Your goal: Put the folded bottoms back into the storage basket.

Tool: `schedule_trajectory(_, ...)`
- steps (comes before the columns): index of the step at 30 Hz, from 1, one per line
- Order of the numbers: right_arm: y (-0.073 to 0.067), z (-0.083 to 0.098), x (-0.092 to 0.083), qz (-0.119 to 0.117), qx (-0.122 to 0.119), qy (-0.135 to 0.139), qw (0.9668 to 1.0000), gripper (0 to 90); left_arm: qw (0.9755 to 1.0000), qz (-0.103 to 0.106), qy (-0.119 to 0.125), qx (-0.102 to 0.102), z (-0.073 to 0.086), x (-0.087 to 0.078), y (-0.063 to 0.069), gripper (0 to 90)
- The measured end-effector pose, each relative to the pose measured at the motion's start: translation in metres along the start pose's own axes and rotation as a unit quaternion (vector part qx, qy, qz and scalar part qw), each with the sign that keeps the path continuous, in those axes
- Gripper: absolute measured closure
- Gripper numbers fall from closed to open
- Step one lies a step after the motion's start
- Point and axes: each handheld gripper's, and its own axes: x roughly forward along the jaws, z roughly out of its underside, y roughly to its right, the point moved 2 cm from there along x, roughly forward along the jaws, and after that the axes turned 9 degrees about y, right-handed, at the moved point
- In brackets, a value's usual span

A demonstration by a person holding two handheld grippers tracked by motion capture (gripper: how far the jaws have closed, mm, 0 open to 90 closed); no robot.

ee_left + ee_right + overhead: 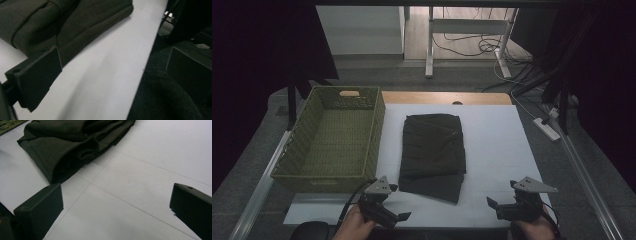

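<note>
High view: folded dark garment (433,152) mid-table on white sheet (497,150), just right of woven green basket (332,137). Soft, matte knit, layered rectangular stack, loose edges nearest. Left gripper (388,214) and right gripper (507,207) near the front edge, both spread wide, empty. Likely risk: pinching only the top layer, unfolding the stack, dragging the sheet.

High cam overhead, facing fwd; gripper cams close, share garment (432,152).
</note>
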Motion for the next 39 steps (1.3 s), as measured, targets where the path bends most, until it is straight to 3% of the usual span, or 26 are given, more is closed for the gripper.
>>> schedule_trajectory(3, 0.000, 0.000, 0.000, 0.000, 0.000, 0.000, 1.0000, 0.0, 0.9999, 0.011, -0.002, -0.007, -0.005, 0.007, -0.003, 0.0)
schedule_trajectory(13, -0.001, 0.000, 0.000, -0.002, -0.004, -0.002, 1.0000, 0.0, 0.9999, 0.001, -0.011, 0.007, -0.019, 0.030, -0.011, 0.0)
schedule_trajectory(21, -0.001, 0.000, 0.001, -0.004, -0.008, -0.003, 1.0000, 0.0, 0.9998, -0.014, -0.005, 0.010, -0.032, 0.038, -0.022, 0.0)
schedule_trajectory(30, -0.001, 0.000, 0.001, -0.004, -0.007, -0.004, 1.0000, 0.0, 0.9997, -0.021, 0.011, -0.006, -0.044, 0.044, -0.036, 0.2)
schedule_trajectory(39, -0.001, 0.000, 0.001, -0.003, -0.007, -0.003, 1.0000, 0.0, 0.9995, -0.028, 0.009, -0.012, -0.050, 0.050, -0.051, 0.0)
